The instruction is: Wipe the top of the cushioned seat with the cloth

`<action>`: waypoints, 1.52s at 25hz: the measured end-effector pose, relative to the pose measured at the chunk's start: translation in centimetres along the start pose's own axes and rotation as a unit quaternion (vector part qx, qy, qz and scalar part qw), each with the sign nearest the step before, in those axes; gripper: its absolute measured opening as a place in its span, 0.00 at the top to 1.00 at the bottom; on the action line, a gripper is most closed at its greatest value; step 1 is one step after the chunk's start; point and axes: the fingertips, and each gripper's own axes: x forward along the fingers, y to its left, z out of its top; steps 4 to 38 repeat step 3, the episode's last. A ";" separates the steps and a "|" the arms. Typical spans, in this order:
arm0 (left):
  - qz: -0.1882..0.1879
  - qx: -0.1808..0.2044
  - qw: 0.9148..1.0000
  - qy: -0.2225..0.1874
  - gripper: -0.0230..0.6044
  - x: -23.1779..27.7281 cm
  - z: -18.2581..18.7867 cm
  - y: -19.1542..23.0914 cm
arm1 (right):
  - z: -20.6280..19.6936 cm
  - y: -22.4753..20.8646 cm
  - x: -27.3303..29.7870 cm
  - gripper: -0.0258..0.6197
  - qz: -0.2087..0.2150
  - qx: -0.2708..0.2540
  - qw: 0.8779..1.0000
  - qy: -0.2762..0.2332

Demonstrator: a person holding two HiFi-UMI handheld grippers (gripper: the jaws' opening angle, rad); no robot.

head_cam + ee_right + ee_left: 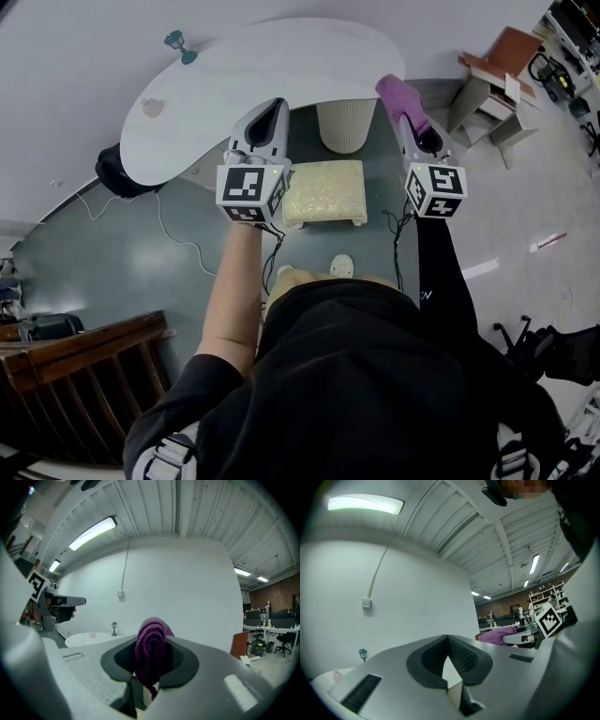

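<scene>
The cushioned seat (324, 192) is a small pale-yellow footstool on the grey floor, straight below and between my two raised grippers. My right gripper (405, 108) is held up to its right, shut on a purple cloth (399, 97). In the right gripper view the cloth (149, 660) bulges out between the jaws of that gripper (151, 641). My left gripper (274, 108) hovers above the seat's left side. In its own view the left gripper (448, 641) has its tips together with nothing between them. Both grippers are well above the seat.
A white rounded table (281, 75) with a small lamp (178, 42) stands behind the seat, with a ribbed bin (345, 127) under its edge. There is a dark wooden rail (84, 370) at lower left and an orange-topped desk (497, 75) at upper right. A cable (173, 234) lies on the floor.
</scene>
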 end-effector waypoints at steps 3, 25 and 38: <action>-0.004 0.004 1.000 0.009 0.95 0.9 -0.6 -0.5 | -0.6 -0.7 0.4 0.83 0.002 -0.001 1.000 0.003; -0.004 0.004 1.000 0.009 0.95 0.9 -0.6 -0.5 | -0.6 -0.7 0.4 0.83 0.002 -0.001 1.000 0.003; -0.004 0.004 1.000 0.009 0.95 0.9 -0.6 -0.5 | -0.6 -0.7 0.4 0.83 0.002 -0.001 1.000 0.003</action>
